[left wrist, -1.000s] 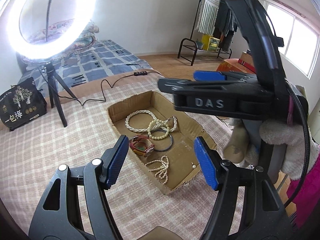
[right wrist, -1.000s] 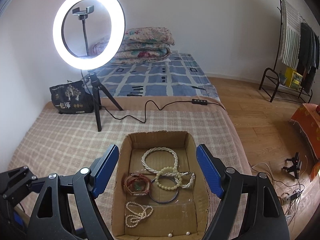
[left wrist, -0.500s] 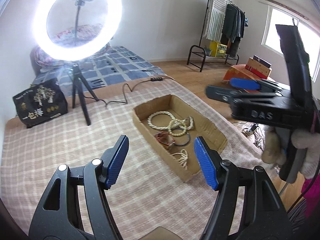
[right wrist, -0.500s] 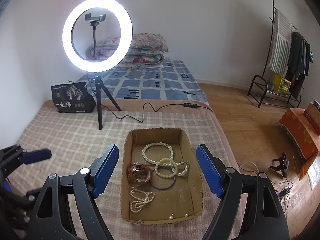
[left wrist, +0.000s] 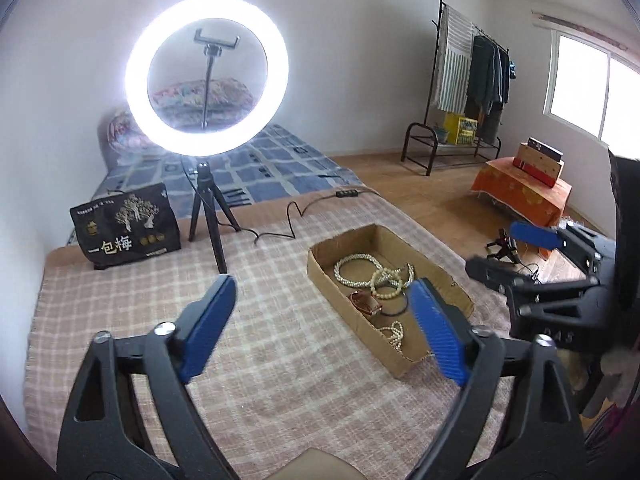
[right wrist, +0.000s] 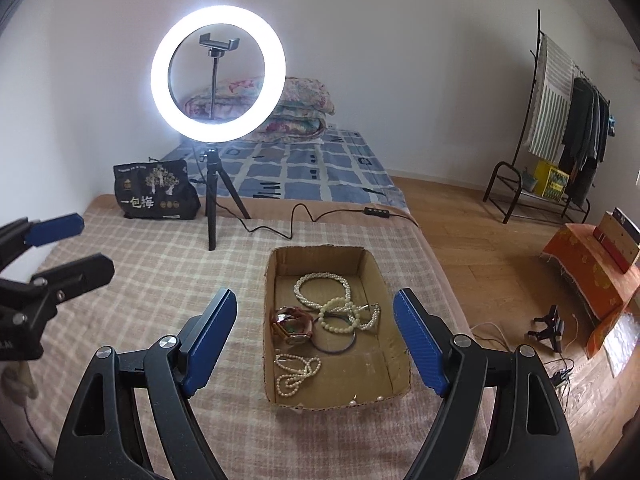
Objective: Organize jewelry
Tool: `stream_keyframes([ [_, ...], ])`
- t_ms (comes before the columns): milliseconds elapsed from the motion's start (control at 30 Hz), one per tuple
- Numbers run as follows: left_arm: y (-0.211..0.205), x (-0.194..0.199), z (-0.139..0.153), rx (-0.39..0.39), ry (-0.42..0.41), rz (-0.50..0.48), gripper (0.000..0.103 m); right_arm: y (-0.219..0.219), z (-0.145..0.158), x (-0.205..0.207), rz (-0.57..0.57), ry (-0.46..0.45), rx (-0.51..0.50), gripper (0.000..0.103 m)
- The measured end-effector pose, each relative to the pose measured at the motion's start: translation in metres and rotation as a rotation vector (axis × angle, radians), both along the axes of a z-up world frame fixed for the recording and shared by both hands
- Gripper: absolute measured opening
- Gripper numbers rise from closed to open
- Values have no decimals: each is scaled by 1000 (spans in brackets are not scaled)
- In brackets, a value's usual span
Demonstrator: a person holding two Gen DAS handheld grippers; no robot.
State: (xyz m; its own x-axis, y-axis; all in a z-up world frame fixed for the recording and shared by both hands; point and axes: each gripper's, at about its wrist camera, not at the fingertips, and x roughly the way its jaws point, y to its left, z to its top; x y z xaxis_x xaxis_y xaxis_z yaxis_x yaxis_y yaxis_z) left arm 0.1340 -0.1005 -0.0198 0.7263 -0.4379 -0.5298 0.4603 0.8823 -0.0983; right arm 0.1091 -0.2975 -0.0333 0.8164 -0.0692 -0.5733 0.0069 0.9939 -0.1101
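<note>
1. I see the bed (right wrist: 140, 280) under its checked cover filling the foreground of both wrist views; everything rests on it.
2. A lit ring light (right wrist: 218, 74) stands on a tripod at the far side, with a black printed bag (right wrist: 154, 192) just beside it.
3. The open cardboard box (right wrist: 400, 364) lies on the cover, straight ahead of my right tongs (right wrist: 314, 344) and to the right of my left tongs (left wrist: 322, 330).
4. My left tongs are opening, nothing between them; my right tongs stand wide apart and empty above the box's near end.
5. Inside the box: a pearl necklace (right wrist: 320, 290), a bead bracelet (right wrist: 340, 316), a watch (right wrist: 292, 326), a dark bangle (right wrist: 334, 346), a small pearl strand (right wrist: 296, 372), and two loose pearls (right wrist: 366, 400) against the near wall.
</note>
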Motion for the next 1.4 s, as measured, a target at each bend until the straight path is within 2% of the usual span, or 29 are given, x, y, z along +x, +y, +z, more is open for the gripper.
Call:
stream_keyframes([
  [67,0,-1,-1,1,-11,8,98,-1,-3,-6,-7,-7,-1,82],
  [400,-9,-8,-8,39,-5,2,99,-13,-12,-19,-48,-23,19,82],
  [667,-16,-21,-2,69,-50,-1,99,-17,-10,-21,-58,-42,30,82],
  [733,-17,-23,1,80,-66,10,102,-16,-9,-22,-54,-47,22,82],
  [1067,-11,-27,9,63,-86,50,103,-12,-6,-24,-36,-55,17,82],
  [1400,-11,-30,11,73,-106,45,103,-13,-4,-26,-39,-65,18,82],
])
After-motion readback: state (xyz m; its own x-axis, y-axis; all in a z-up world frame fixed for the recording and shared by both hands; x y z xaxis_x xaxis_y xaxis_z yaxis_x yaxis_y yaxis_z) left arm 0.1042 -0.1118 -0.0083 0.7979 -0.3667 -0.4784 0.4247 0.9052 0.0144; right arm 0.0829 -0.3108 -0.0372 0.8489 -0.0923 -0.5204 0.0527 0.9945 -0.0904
